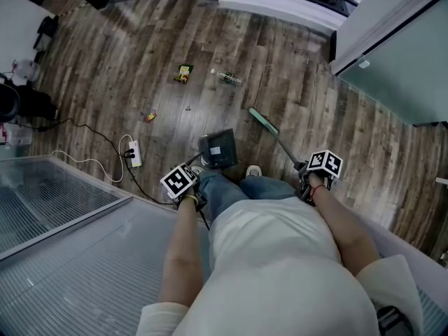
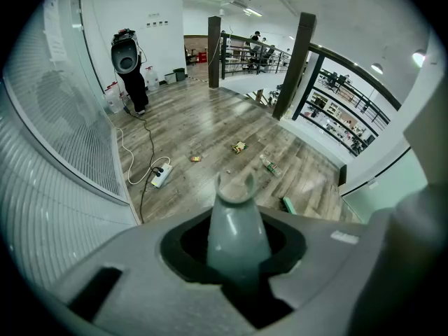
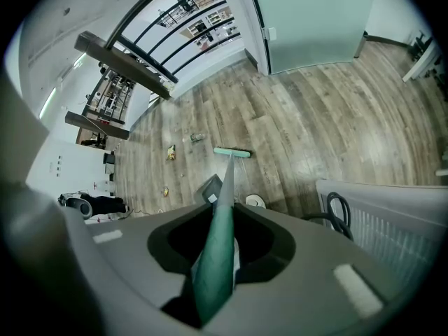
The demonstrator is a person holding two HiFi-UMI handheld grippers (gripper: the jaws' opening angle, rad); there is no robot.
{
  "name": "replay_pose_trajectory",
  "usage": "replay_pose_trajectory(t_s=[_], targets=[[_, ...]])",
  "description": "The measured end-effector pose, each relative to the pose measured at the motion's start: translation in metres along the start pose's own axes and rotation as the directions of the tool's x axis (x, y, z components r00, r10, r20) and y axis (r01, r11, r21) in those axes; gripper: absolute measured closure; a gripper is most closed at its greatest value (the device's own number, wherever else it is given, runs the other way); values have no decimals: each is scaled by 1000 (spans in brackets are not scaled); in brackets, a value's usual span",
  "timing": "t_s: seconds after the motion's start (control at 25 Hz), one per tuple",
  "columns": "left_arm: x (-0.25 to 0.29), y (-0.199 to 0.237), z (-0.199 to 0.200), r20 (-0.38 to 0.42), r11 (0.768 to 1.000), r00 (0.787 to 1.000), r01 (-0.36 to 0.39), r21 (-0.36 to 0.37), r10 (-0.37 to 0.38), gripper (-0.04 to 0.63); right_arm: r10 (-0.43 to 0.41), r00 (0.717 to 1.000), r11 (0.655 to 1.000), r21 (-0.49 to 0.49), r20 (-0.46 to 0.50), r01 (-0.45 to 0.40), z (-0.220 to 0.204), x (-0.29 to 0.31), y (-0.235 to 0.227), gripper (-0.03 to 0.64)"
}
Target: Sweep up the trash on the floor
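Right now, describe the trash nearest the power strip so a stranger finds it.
From the glass wall on the left, find the white power strip on the floor. Just past it lies a tiny red-and-yellow wrapper, far smaller than the green packet and the bottle farther out.

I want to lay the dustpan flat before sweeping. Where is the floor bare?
Bare boards lie right of the broom head, up to the pale green wall. Ahead it is littered: wrapper, bottle, small red scrap. At left, the power strip takes up floor.
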State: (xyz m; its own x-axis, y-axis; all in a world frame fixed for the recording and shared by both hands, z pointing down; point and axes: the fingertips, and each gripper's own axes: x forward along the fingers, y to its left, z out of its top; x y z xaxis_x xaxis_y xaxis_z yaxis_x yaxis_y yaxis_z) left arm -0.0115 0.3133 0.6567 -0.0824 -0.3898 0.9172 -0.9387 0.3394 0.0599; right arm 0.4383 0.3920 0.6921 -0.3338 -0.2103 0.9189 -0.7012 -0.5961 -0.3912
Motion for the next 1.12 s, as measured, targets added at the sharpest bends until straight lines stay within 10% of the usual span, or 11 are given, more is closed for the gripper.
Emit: replay_pose_trajectory(t_s=[1.12], targets=[[-13, 88, 68, 60, 982, 997, 62, -179, -52, 502, -47, 998, 999, 25, 39, 46, -22, 29, 126, 515]])
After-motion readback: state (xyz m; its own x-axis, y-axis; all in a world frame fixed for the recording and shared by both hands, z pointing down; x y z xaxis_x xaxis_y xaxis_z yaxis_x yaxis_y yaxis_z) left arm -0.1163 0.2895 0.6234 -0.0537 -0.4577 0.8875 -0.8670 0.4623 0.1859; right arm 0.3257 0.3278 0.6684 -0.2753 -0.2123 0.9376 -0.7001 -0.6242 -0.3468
